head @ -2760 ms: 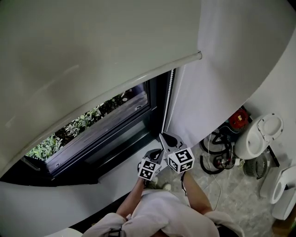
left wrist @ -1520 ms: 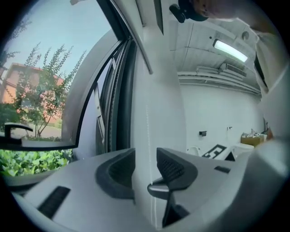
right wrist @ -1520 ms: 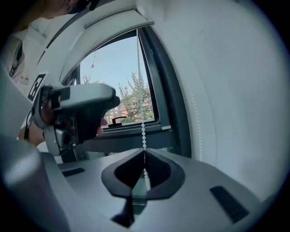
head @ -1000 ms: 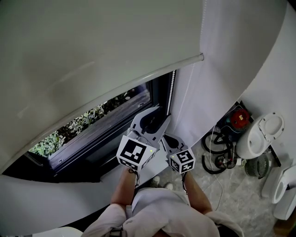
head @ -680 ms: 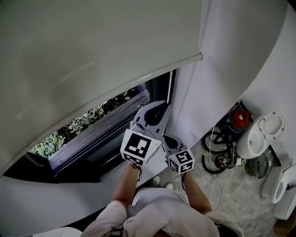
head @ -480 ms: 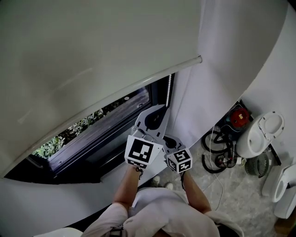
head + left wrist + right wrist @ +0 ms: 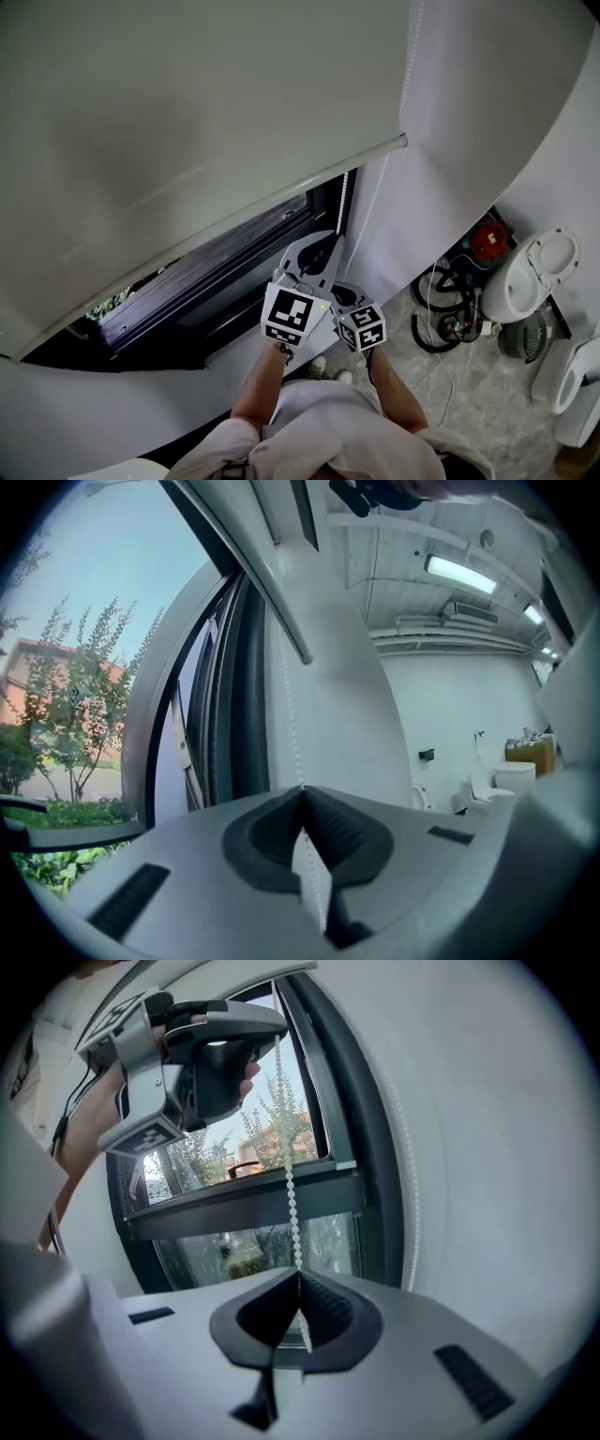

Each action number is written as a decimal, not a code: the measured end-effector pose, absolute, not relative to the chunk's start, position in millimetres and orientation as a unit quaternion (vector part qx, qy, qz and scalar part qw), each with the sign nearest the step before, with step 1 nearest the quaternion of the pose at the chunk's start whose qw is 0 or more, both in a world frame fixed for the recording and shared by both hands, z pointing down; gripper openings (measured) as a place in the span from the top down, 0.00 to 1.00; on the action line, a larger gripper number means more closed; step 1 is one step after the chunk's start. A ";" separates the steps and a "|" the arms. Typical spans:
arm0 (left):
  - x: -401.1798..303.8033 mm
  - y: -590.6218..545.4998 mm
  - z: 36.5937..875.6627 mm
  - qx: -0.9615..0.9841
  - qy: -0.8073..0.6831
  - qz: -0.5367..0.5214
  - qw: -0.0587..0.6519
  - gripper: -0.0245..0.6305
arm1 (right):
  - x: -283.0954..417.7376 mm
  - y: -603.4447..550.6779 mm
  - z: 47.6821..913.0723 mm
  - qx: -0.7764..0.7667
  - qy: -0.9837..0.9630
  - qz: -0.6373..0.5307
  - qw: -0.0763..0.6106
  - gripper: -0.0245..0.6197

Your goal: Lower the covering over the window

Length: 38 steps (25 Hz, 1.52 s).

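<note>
Window wall with the blind partly lowered.
Head view: roller blind [image 7: 187, 122] covers more window [image 7: 225, 272] than a second ago. Left gripper view: left gripper [image 7: 302, 789], newly closed, pinches the bead chain [image 7: 286, 705]. Right gripper view: right gripper [image 7: 299, 1274] pinches it lower; more pulls are likely needed.

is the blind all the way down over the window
No, bare window shows below the blind's bottom bar.
</note>
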State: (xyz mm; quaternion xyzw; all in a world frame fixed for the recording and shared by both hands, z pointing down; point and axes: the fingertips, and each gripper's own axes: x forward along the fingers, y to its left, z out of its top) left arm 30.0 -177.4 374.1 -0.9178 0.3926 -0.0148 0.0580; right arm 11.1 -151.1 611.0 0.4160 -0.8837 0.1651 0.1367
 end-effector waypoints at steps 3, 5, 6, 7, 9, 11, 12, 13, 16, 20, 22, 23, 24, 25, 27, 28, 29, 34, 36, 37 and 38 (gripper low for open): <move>31.5 -179.0 381.7 -0.918 0.393 -0.019 0.051 0.94 | 10.9 -151.5 618.5 0.413 -0.882 0.173 0.145 0.97; 31.9 -179.5 387.5 -0.918 0.392 -0.021 0.046 0.94 | 11.3 -152.4 624.3 0.412 -0.881 0.176 0.150 0.97; 32.0 -179.7 390.1 -0.919 0.392 -0.023 0.044 0.94 | 11.9 -153.2 626.8 0.412 -0.880 0.178 0.153 0.97; 32.0 -179.6 392.8 -0.919 0.391 -0.024 0.042 0.94 | 12.6 -153.7 629.5 0.413 -0.879 0.181 0.155 0.97; 31.6 -178.7 398.3 -0.920 0.390 -0.026 0.037 0.94 | 13.9 -153.6 635.5 0.414 -0.877 0.187 0.159 0.97; 31.2 -177.5 404.1 -0.920 0.390 -0.026 0.031 0.94 | 14.6 -152.9 641.8 0.414 -0.875 0.193 0.162 0.97; 31.1 -177.0 407.5 -0.920 0.390 -0.027 0.028 0.94 | 14.8 -152.4 645.2 0.413 -0.874 0.194 0.164 0.97; 31.2 -176.7 411.4 -0.920 0.391 -0.030 0.025 0.94 | 15.0 -151.9 648.9 0.413 -0.874 0.196 0.167 0.97; 30.6 -175.9 423.1 -0.919 0.391 -0.037 0.016 0.94 | 15.5 -149.6 659.8 0.411 -0.871 0.203 0.176 0.97; 28.8 -178.3 432.5 -0.919 0.391 -0.048 0.005 0.94 | 15.2 -150.4 669.4 0.409 -0.867 0.213 0.185 0.97; 29.6 -175.9 441.4 -0.919 0.391 -0.052 0.000 0.94 | 16.5 -147.4 678.0 0.408 -0.865 0.218 0.192 0.97; 29.9 -173.9 446.6 -0.919 0.391 -0.054 -0.002 0.94 | 17.1 -144.9 683.1 0.408 -0.864 0.220 0.195 0.97; 30.5 -173.1 451.0 -0.919 0.391 -0.056 -0.005 0.94 | 17.8 -143.6 687.5 0.407 -0.863 0.222 0.198 0.97; 31.4 -173.9 454.1 -0.919 0.391 -0.058 -0.007 0.94 | 18.9 -144.2 690.7 0.407 -0.862 0.224 0.200 0.97; 32.5 -176.2 459.2 -0.918 0.391 -0.063 -0.010 0.94 | 20.2 -146.0 695.9 0.408 -0.860 0.227 0.205 0.97; 31.8 -175.0 463.1 -0.918 0.391 -0.065 -0.011 0.94 | 19.4 -144.4 699.7 0.408 -0.859 0.228 0.208 0.97; 30.5 -172.5 467.8 -0.918 0.391 -0.067 -0.013 0.94 | 17.9 -141.2 703.7 0.406 -0.859 0.230 0.212 0.97; 29.6 -165.8 486.6 -0.917 0.390 -0.077 -0.027 0.94 | 16.3 -133.0 720.6 0.400 -0.857 0.236 0.224 0.97; 30.8 -163.0 494.4 -0.917 0.388 -0.084 -0.033 0.94 | 18.1 -129.5 728.6 0.401 -0.853 0.237 0.236 0.97; 31.3 -161.5 498.4 -0.917 0.387 -0.086 -0.035 0.94 | 18.9 -127.9 732.4 0.401 -0.852 0.235 0.242 0.97; 31.3 -160.0 502.2 -0.917 0.386 -0.087 -0.036 0.94 | 19.2 -126.3 735.7 0.401 -0.851 0.232 0.247 0.97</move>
